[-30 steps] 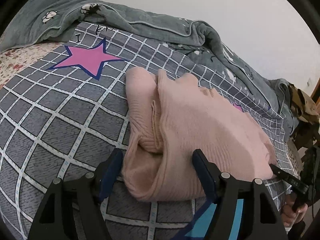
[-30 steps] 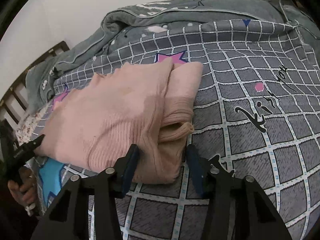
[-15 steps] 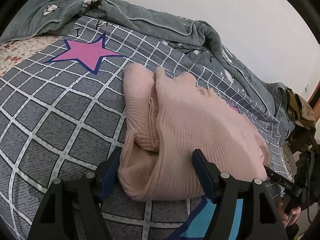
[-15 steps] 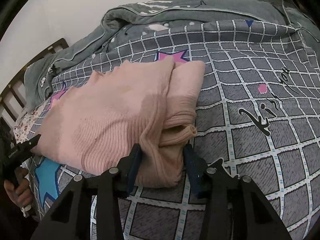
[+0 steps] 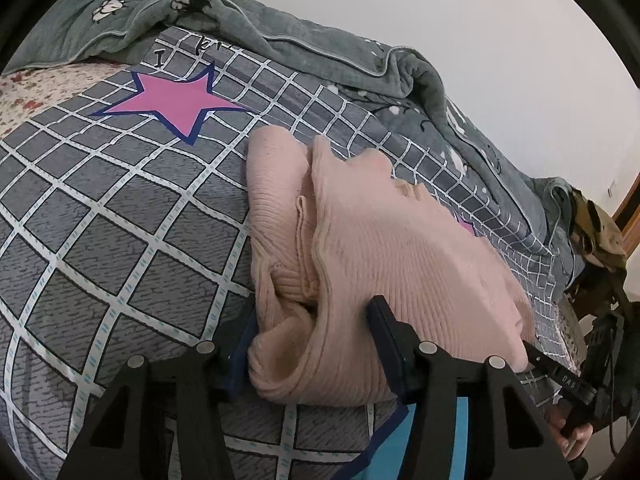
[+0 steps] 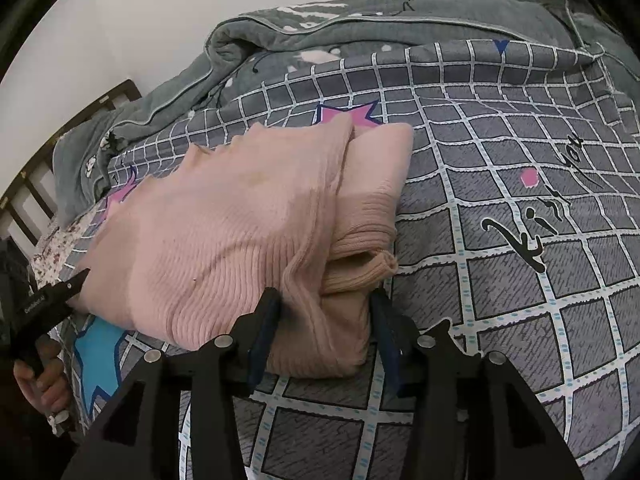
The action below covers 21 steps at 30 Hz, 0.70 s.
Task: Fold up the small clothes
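1. Left tongs closing on the pink knit sweater's near hem; right tongs pinching its other corner.
2. Sweater lies half-folded on the bed; next, probably lift the hem toward twelve o'clock.

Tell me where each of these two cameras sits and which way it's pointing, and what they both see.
Left wrist: sits on the left gripper, looking down along it at the pink ribbed knit sweater; jaws closing on the near left corner; the other hand shows far right.
Right wrist: sits on the right gripper, straddling the sweater's near right corner; the other hand shows far left.
Shared: the sweater, grey checked bedsheet, grey-green quilt.
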{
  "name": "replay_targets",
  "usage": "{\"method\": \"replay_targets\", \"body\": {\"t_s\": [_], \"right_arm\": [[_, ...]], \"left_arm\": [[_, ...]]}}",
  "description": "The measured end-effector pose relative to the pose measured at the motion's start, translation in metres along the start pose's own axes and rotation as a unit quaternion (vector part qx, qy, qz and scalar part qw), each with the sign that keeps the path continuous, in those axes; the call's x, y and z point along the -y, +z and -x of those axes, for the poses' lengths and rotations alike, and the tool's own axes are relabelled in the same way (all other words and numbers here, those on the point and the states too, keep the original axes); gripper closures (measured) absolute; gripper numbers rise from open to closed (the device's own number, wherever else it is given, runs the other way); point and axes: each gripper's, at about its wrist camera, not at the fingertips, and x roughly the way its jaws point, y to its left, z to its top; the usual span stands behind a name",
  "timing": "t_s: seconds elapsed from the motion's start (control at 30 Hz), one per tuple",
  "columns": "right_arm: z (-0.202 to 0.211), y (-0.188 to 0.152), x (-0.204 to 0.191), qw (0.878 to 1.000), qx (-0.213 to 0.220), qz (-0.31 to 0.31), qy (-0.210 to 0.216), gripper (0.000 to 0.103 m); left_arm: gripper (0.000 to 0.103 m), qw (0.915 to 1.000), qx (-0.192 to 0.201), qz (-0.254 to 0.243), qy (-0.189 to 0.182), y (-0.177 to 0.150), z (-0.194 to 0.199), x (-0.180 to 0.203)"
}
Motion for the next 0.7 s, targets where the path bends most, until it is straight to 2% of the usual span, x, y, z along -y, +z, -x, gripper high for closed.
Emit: {"method": "replay_targets", "body": {"t_s": [0.07,0.1,0.17,0.2,0.23,0.43,0.7], "right_arm": [[0.0,0.0,0.0,1.0,0.001,-0.001,0.001,0.056],[0.0,0.0,0.001,1.0,0.002,-0.002,0.002,0.056],[0.001,0.0,0.002,1.0,0.004,-0.004,0.004,0.066],[0.001,0.0,0.002,1.0,0.003,-0.006,0.015,0.079],[0.001,0.0,0.003,1.0,0.003,-0.009,0.018,0.085],[0.008,0.002,0.01,0.998,0.007,-0.045,0.038,0.091],[0.032,0.004,0.005,0.997,0.024,-0.054,0.046,0.093]], "left_arm": [[0.057,1.0,0.001,-0.003,0.003,0.0,0.0,0.001],[0.066,1.0,-0.001,-0.006,0.001,0.0,-0.001,0.002],[0.072,1.0,-0.001,0.003,-0.007,0.001,-0.001,0.0],[0.077,0.9999,-0.001,0.009,-0.012,0.002,0.0,-0.002],[0.078,0.9997,-0.002,0.015,-0.016,0.002,0.0,-0.003],[0.084,0.9987,-0.007,0.042,-0.028,0.005,0.003,-0.006],[0.088,0.9986,-0.01,0.044,-0.027,0.0,0.015,-0.005]]}}
